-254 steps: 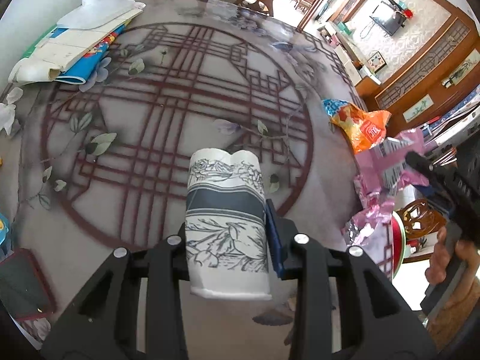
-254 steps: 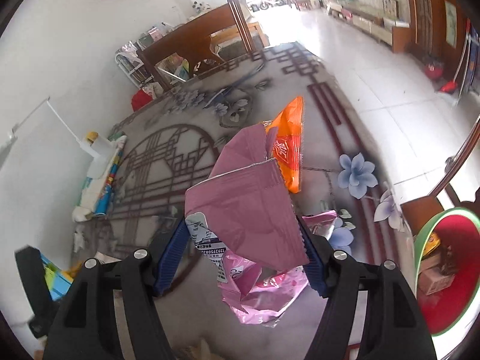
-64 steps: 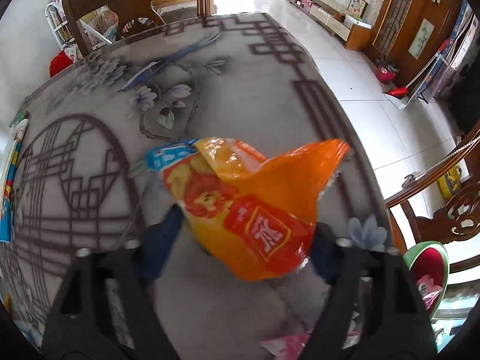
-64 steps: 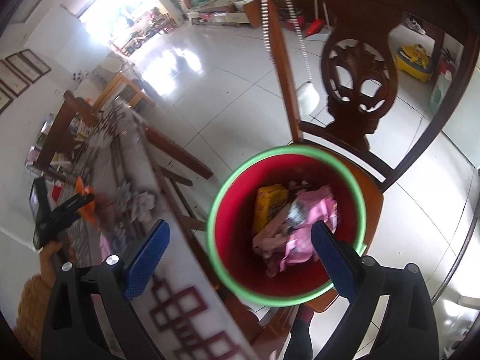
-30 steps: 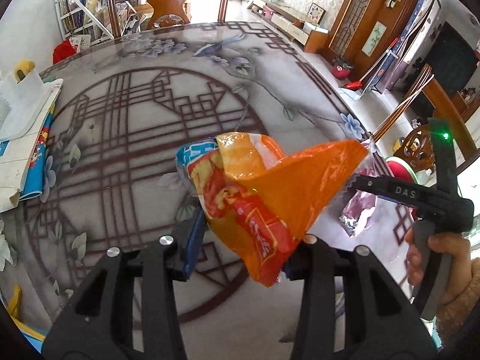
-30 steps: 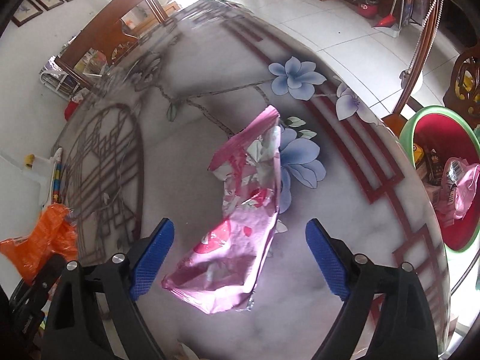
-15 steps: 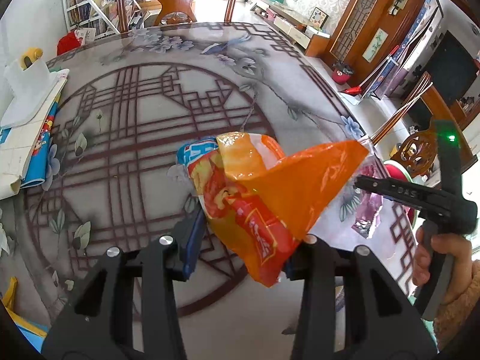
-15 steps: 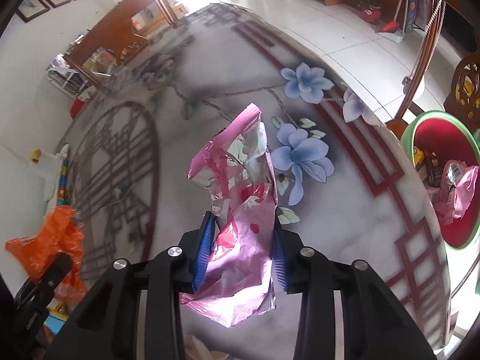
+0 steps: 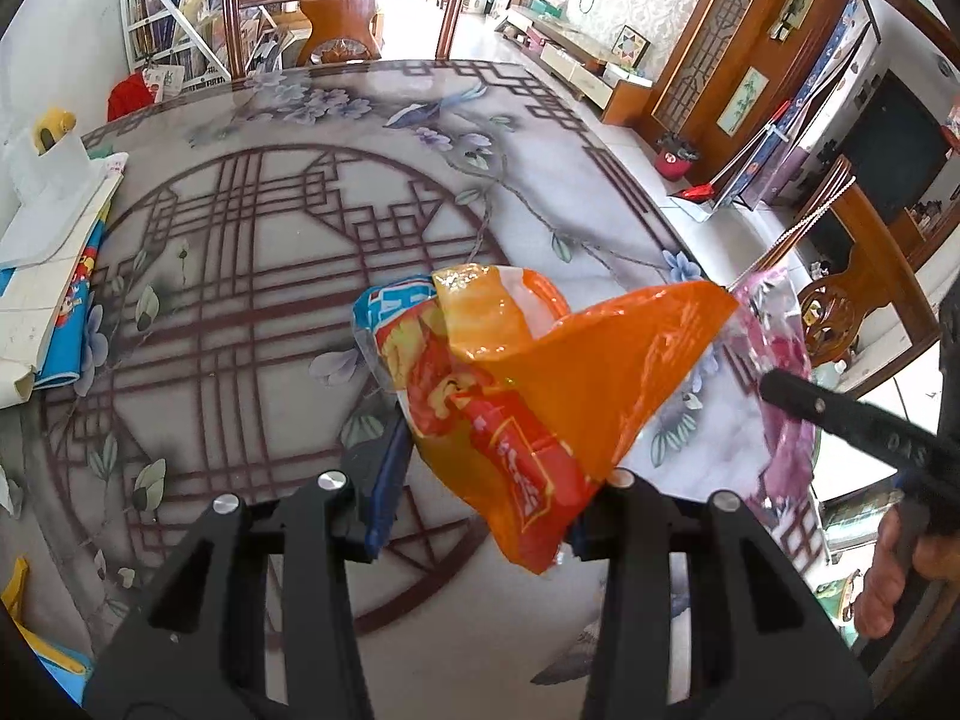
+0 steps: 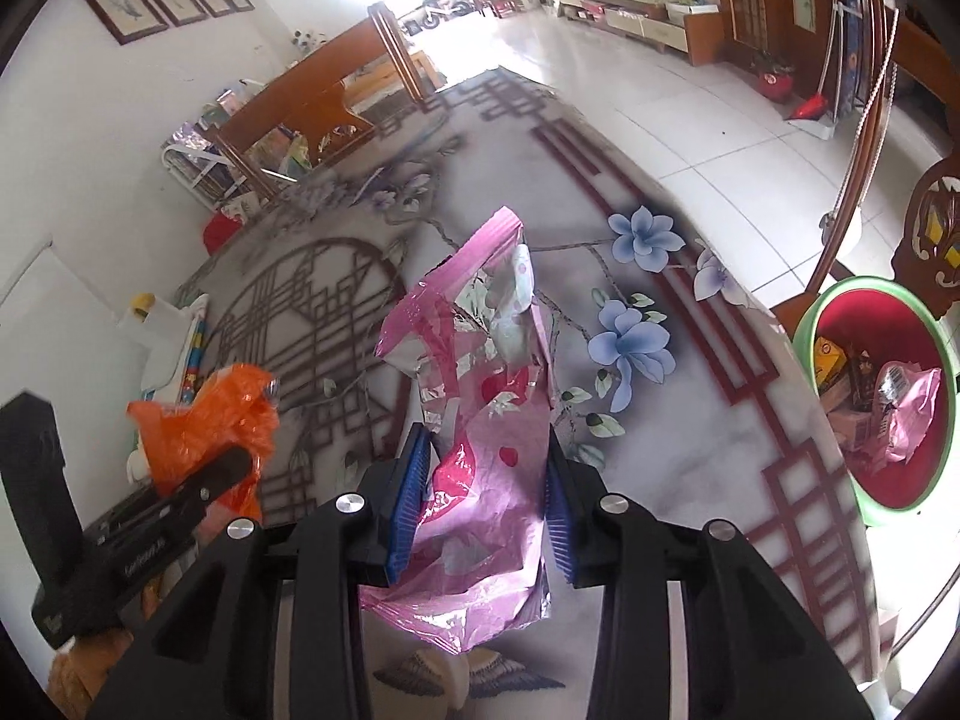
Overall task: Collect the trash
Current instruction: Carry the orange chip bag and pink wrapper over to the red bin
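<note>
The left gripper is clamped on an orange snack bag, held above the patterned table; the bag blocks most of the table's right edge from that camera. The right gripper, whose jaws have just been closing, grasps a pink foil wrapper lifted clear of the tabletop. Papers and a blue booklet lie at the table's left side. Only the right wrist view shows the green-rimmed red bin beside the table, with a pink wrapper and a yellow packet already inside.
</note>
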`<action>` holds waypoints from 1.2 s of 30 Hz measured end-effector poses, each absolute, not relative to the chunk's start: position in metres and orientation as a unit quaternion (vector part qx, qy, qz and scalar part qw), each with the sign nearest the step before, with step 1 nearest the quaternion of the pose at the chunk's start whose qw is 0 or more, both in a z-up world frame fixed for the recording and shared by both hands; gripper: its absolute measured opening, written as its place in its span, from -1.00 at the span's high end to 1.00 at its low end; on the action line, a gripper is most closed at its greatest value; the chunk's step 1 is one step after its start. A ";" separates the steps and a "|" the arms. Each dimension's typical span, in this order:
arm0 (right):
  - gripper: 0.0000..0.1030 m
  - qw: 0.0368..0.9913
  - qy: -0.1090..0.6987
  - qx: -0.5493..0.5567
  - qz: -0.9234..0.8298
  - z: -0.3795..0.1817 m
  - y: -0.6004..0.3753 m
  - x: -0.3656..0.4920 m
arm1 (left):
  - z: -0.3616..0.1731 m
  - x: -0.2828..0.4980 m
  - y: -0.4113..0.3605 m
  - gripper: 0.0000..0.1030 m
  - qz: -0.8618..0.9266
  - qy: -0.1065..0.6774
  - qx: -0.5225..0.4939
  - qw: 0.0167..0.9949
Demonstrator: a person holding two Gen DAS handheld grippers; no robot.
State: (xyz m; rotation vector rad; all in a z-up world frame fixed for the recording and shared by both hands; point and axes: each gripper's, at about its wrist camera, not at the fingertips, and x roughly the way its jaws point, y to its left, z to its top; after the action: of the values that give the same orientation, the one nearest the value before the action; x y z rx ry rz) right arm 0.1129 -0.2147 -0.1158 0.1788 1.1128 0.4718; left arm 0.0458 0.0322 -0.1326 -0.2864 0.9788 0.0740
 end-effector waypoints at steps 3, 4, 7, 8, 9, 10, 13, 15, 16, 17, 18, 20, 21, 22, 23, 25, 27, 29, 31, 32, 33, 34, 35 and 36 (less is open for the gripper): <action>0.33 0.823 0.517 0.082 0.219 -0.112 -0.219 0.108 | -0.128 0.048 0.030 0.20 0.034 0.463 -0.139 0.875; 0.33 0.824 0.516 0.083 0.219 -0.112 -0.221 0.106 | -0.126 0.049 0.029 0.20 0.034 0.461 -0.139 0.876; 0.33 0.825 0.516 0.085 0.216 -0.111 -0.227 0.100 | -0.123 0.051 0.025 0.20 0.031 0.457 -0.137 0.878; 0.33 0.825 0.515 0.085 0.214 -0.111 -0.231 0.098 | -0.122 0.052 0.023 0.20 0.029 0.457 -0.137 0.878; 0.33 0.826 0.515 0.086 0.211 -0.111 -0.233 0.097 | -0.121 0.052 0.021 0.20 0.028 0.456 -0.137 0.879; 0.33 0.827 0.515 0.087 0.209 -0.111 -0.235 0.095 | -0.120 0.053 0.020 0.20 0.026 0.456 -0.136 0.879; 0.33 0.828 0.516 0.093 0.200 -0.113 -0.245 0.092 | -0.117 0.055 0.014 0.20 0.018 0.453 -0.134 0.881; 0.33 0.829 0.516 0.097 0.194 -0.113 -0.251 0.090 | -0.115 0.058 0.008 0.20 0.012 0.452 -0.132 0.882; 0.33 0.829 0.515 0.099 0.191 -0.113 -0.255 0.089 | -0.114 0.059 0.005 0.20 0.009 0.452 -0.131 0.882; 0.33 0.830 0.515 0.100 0.189 -0.113 -0.258 0.088 | -0.114 0.060 0.002 0.19 0.005 0.452 -0.131 0.883; 0.33 0.831 0.514 0.104 0.184 -0.113 -0.263 0.087 | -0.113 0.062 -0.002 0.19 0.001 0.451 -0.129 0.883; 0.33 0.832 0.513 0.111 0.179 -0.112 -0.271 0.086 | -0.111 0.064 -0.009 0.19 -0.006 0.450 -0.126 0.884; 0.33 0.833 0.513 0.114 0.175 -0.112 -0.276 0.085 | -0.111 0.065 -0.013 0.19 -0.010 0.450 -0.123 0.884; 0.33 0.834 0.512 0.116 0.173 -0.112 -0.279 0.085 | -0.111 0.066 -0.018 0.19 -0.014 0.450 -0.121 0.885; 0.33 0.835 0.510 0.119 0.167 -0.111 -0.285 0.085 | -0.111 0.067 -0.020 0.19 -0.016 0.451 -0.120 0.885; 0.33 0.838 0.507 0.124 0.160 -0.109 -0.293 0.084 | -0.110 0.070 -0.029 0.19 -0.024 0.451 -0.116 0.884; 0.33 0.840 0.504 0.129 0.150 -0.108 -0.303 0.083 | -0.108 0.072 -0.035 0.19 -0.030 0.450 -0.113 0.885; 0.33 0.842 0.503 0.134 0.143 -0.107 -0.311 0.083 | -0.107 0.075 -0.041 0.19 -0.035 0.449 -0.110 0.886; 0.33 0.844 0.501 0.138 0.135 -0.107 -0.321 0.083 | -0.105 0.078 -0.049 0.19 -0.043 0.449 -0.109 0.886; 0.33 0.844 0.501 0.140 0.131 -0.106 -0.325 0.083 | -0.105 0.079 -0.052 0.19 -0.045 0.449 -0.108 0.886; 0.33 0.845 0.500 0.142 0.128 -0.106 -0.329 0.083 | -0.104 0.081 -0.057 0.19 -0.049 0.448 -0.106 0.886; 0.33 0.846 0.499 0.143 0.124 -0.106 -0.333 0.083 | -0.104 0.083 -0.061 0.19 -0.053 0.448 -0.105 0.886; 0.33 0.846 0.499 0.144 0.121 -0.106 -0.336 0.082 | -0.103 0.084 -0.066 0.19 -0.057 0.447 -0.103 0.887; 0.33 0.847 0.498 0.145 0.118 -0.105 -0.341 0.082 | -0.102 0.086 -0.070 0.19 -0.060 0.447 -0.102 0.887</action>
State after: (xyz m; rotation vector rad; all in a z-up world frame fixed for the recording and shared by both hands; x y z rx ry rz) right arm 0.0823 -0.3406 -0.1051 0.3049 1.0510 0.2484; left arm 0.0859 -0.0698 -0.1021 -0.2123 0.9295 -0.1241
